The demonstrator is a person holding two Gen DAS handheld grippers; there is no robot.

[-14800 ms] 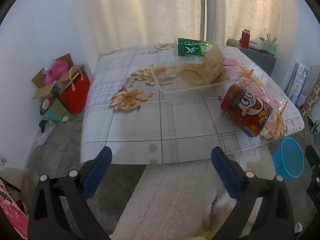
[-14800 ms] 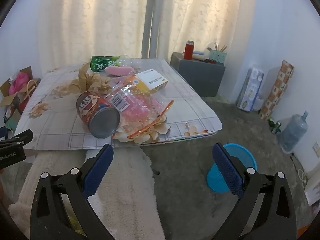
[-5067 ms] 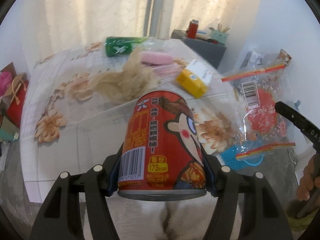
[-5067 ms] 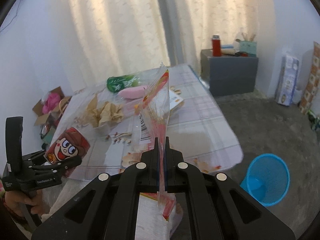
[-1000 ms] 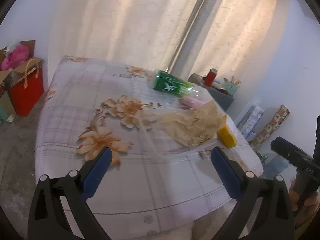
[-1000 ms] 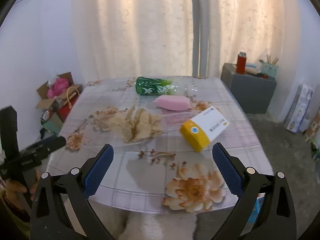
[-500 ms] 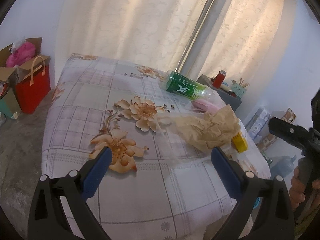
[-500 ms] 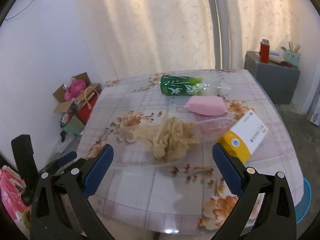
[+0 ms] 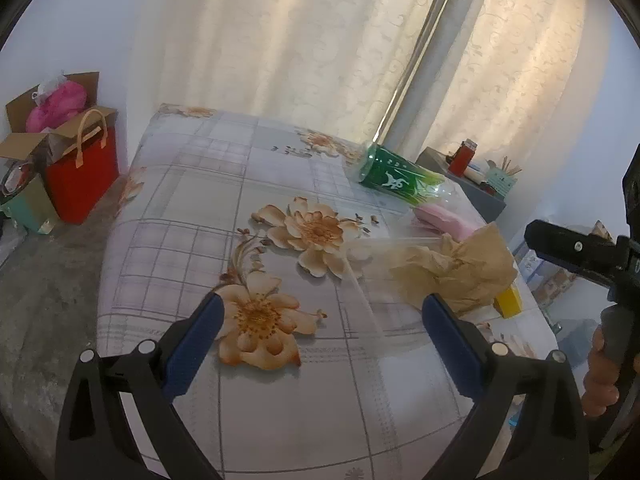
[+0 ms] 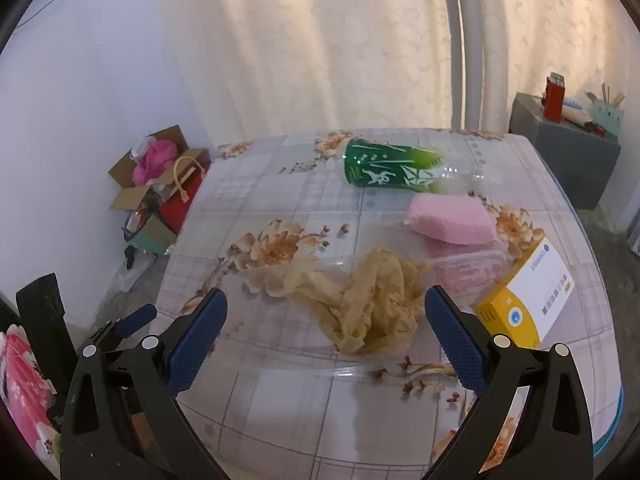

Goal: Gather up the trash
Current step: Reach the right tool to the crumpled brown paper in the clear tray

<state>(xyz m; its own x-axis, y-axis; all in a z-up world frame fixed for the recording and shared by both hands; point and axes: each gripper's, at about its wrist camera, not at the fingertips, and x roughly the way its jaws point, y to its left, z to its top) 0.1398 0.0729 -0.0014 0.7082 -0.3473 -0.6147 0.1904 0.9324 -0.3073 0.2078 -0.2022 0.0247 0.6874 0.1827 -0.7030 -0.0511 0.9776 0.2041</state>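
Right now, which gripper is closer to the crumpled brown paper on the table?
Likely the right gripper: the crumpled brown paper sits centred just beyond its open fingers. For the left gripper, the paper lies off past its right finger.

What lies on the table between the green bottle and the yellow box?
In the right wrist view, the pink packet lies between the green bottle and the yellow box, with a clear plastic container's end beside it.
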